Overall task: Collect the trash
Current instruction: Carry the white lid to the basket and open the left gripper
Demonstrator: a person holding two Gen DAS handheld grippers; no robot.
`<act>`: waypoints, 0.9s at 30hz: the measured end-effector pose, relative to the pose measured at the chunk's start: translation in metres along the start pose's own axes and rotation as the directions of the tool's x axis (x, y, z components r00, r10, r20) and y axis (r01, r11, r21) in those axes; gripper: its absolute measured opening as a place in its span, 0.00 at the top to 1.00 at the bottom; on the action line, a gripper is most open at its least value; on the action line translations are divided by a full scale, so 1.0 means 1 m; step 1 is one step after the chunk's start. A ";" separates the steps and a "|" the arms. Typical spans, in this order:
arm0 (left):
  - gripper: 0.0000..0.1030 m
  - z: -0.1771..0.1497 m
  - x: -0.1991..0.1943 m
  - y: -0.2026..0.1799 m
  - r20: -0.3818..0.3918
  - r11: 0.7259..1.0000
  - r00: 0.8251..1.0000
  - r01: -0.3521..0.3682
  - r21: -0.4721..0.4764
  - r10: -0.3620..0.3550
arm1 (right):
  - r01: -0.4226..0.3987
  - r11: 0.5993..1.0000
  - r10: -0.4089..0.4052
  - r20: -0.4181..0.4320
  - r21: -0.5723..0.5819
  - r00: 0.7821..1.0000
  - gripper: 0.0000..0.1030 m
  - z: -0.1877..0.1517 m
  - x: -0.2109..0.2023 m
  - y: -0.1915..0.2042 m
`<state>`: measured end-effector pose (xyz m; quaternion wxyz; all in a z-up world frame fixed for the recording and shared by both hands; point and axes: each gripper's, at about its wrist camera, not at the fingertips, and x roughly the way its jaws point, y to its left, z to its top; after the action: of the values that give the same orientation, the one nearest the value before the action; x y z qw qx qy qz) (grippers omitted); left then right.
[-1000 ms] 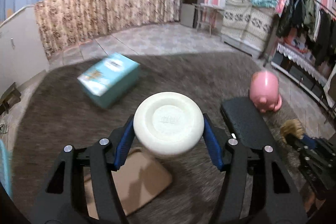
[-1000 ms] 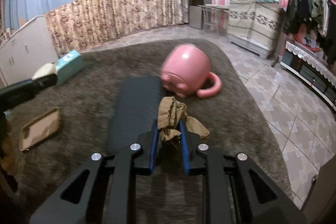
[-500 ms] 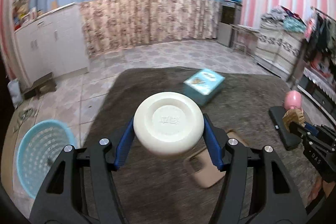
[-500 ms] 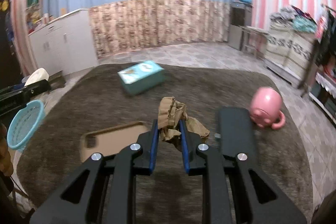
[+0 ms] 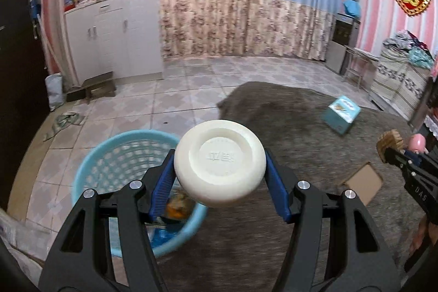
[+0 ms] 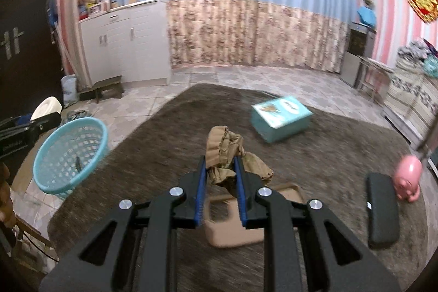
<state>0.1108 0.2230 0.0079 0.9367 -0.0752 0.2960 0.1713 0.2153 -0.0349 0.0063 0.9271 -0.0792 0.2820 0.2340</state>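
My left gripper (image 5: pixel 220 174) is clamped at middling width on a white round container (image 5: pixel 220 164), its blue pads (image 5: pixel 276 190) pressed to either side, the embossed base facing the camera. My right gripper (image 6: pixel 220 182) is nearly closed, pinching a crumpled brown paper wad (image 6: pixel 227 155) that bulges above the pads.

What has changed: a second ago the left view held only the rug, the teal box and the pink pig; now the blue mesh basket (image 5: pixel 109 144) fills the lower left of that frame, just beyond and below the container, with some rubbish already in its bottom. In the right view the basket (image 6: pixel 68 152) has come in at mid-left, while the teal box (image 6: pixel 280 118) has slid right of centre and the pink pig (image 6: pixel 409 177) to the far right edge. I judge the carry is nearly done and the drop is next, left load first.

Both hands tilt forward and downward over the brown rug (image 5: pixel 314 133). The right gripper also shows at the right edge of the left view.
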 end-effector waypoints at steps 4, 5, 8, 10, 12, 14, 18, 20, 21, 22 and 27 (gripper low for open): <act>0.41 -0.002 0.007 0.028 -0.005 0.999 1.000 -0.030 -0.019 0.030 | -0.051 0.998 0.051 0.006 -0.033 0.999 0.81 0.010 0.009 0.034; 0.41 -0.003 0.009 0.033 -0.003 0.999 0.999 -0.042 -0.018 0.042 | -0.062 0.997 0.062 0.007 -0.043 0.998 0.81 0.013 0.011 0.042; 0.41 -0.005 0.015 0.050 0.007 0.998 0.998 -0.064 -0.019 0.064 | -0.090 0.993 0.091 0.007 -0.078 0.996 0.81 0.019 0.023 0.069; 0.41 -0.010 0.020 0.062 0.002 0.997 0.998 -0.068 -0.029 0.068 | -0.112 0.990 0.112 0.004 -0.083 0.994 0.81 0.025 0.032 0.081; 0.41 -0.014 0.027 0.072 -0.008 0.996 0.997 -0.079 -0.036 0.079 | -0.123 0.988 0.123 0.000 -0.091 0.992 0.81 0.026 0.039 0.091; 0.41 -0.017 0.035 0.082 -0.018 0.995 0.996 -0.088 -0.036 0.088 | -0.133 0.986 0.133 -0.005 -0.098 0.991 0.81 0.027 0.048 0.101; 0.41 -0.019 0.048 0.099 -0.024 0.994 0.994 -0.104 -0.029 0.104 | -0.152 0.983 0.150 -0.028 -0.106 0.988 0.81 0.025 0.068 0.122; 0.41 -0.020 0.056 0.107 -0.030 0.994 0.994 -0.108 -0.029 0.107 | -0.164 0.982 0.161 -0.040 -0.095 0.986 0.81 0.024 0.077 0.125; 0.41 -0.021 0.059 0.111 -0.034 0.994 0.994 -0.102 -0.034 0.101 | -0.168 0.982 0.164 -0.044 -0.089 0.985 0.81 0.023 0.080 0.126; 0.41 -0.021 0.061 0.115 -0.037 0.994 0.994 -0.100 -0.040 0.098 | -0.169 0.982 0.165 -0.046 -0.086 0.985 0.81 0.023 0.083 0.129; 0.41 -0.024 0.067 0.124 -0.033 0.995 0.996 -0.084 -0.046 0.083 | -0.161 0.984 0.157 -0.064 -0.075 0.986 0.81 0.018 0.096 0.131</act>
<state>0.1038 0.3511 -0.0554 0.9221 -0.0873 0.3090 0.2160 0.2314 0.1221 -0.0344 0.8929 -0.1000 0.3046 0.3160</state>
